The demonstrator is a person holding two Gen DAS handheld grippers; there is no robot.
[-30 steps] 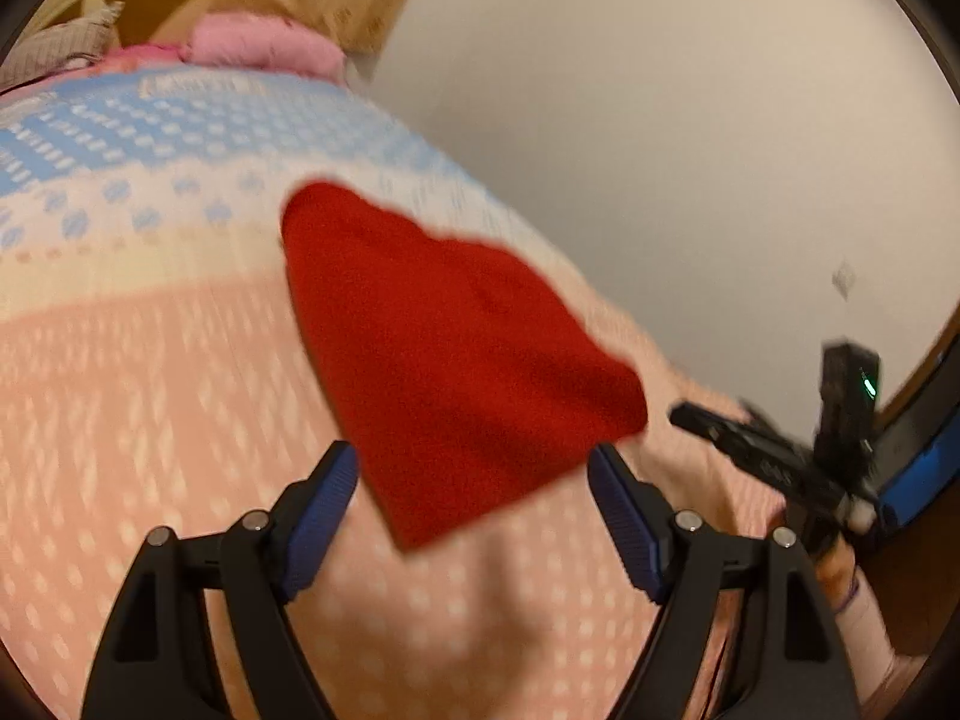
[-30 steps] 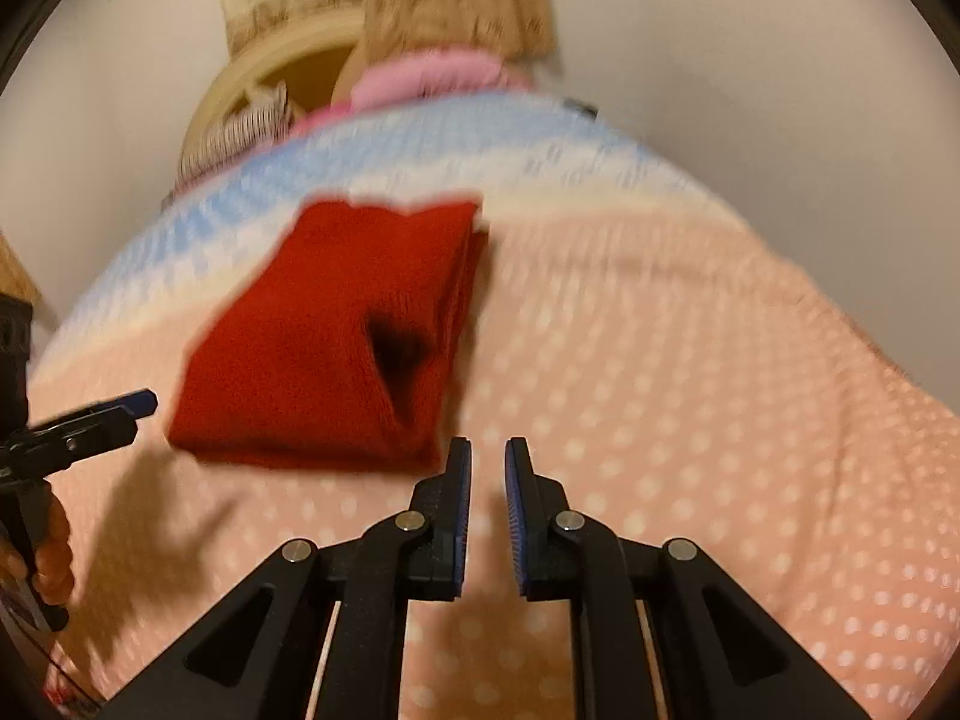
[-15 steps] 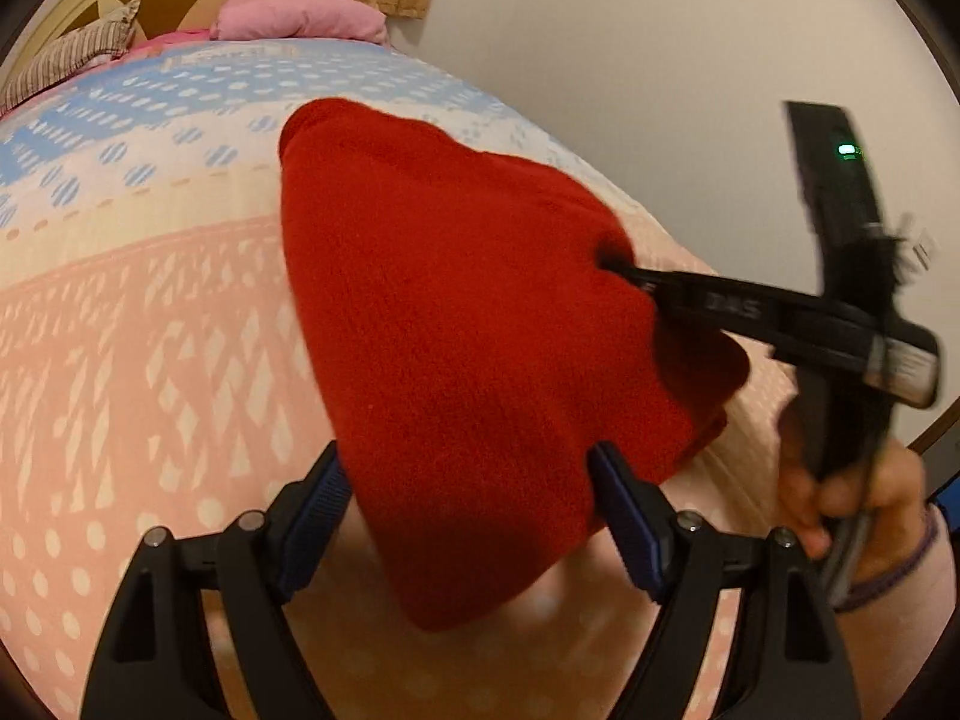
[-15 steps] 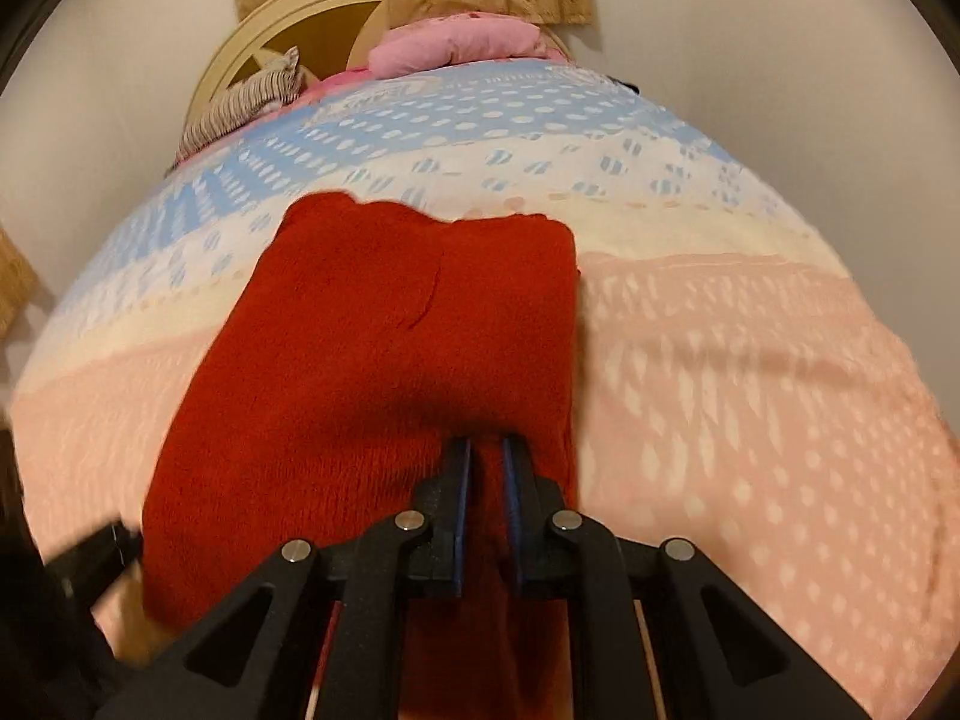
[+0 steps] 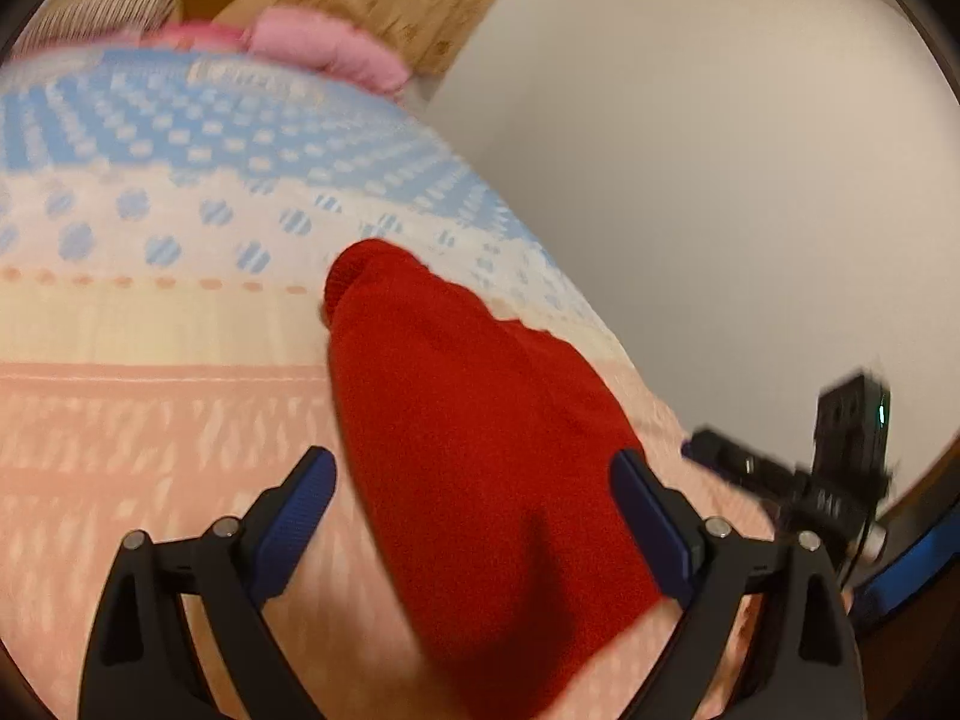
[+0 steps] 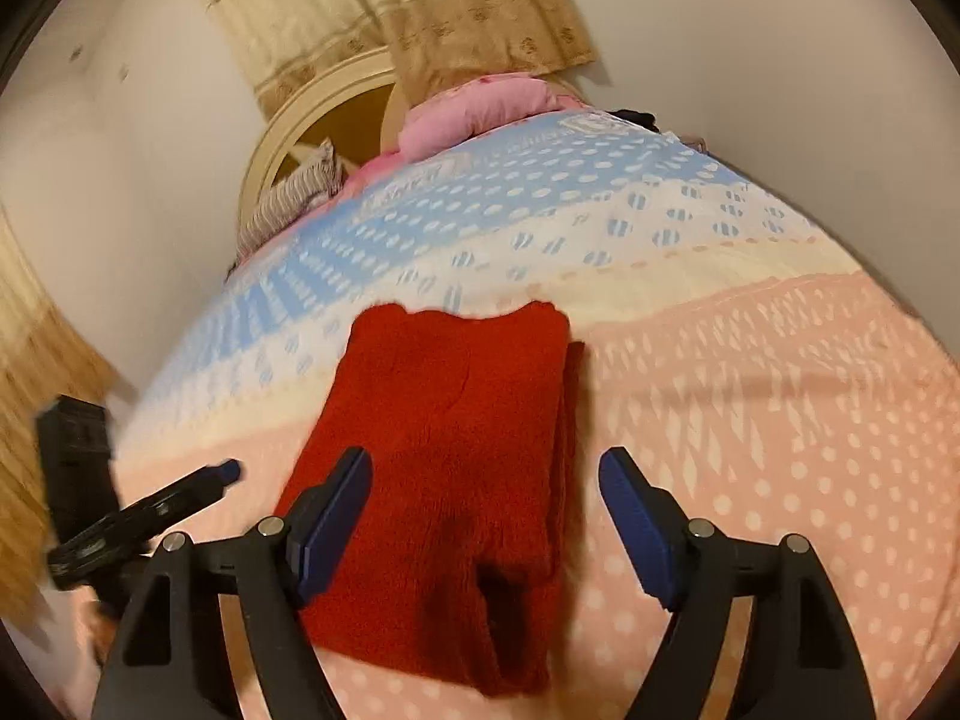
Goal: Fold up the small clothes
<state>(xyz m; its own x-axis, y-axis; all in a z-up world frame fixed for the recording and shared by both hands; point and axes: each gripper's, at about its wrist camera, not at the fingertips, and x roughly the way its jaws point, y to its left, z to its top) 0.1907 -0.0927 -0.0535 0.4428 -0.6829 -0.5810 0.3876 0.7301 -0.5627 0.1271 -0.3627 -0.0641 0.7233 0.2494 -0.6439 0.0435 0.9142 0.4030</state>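
Folded red garment [image 6: 456, 450] lies flat on the patterned bedspread [image 6: 750, 420], ahead of and between both sets of fingers. Right gripper [image 6: 486, 516]: jaws spread wide, holding nothing, above the garment's near end. Left gripper [image 5: 474, 516]: likewise wide apart, empty, straddling the garment's near left edge.

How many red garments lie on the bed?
1: the red sweater lies folded on the bedspread, below the open right tongs. Others may be out of view.
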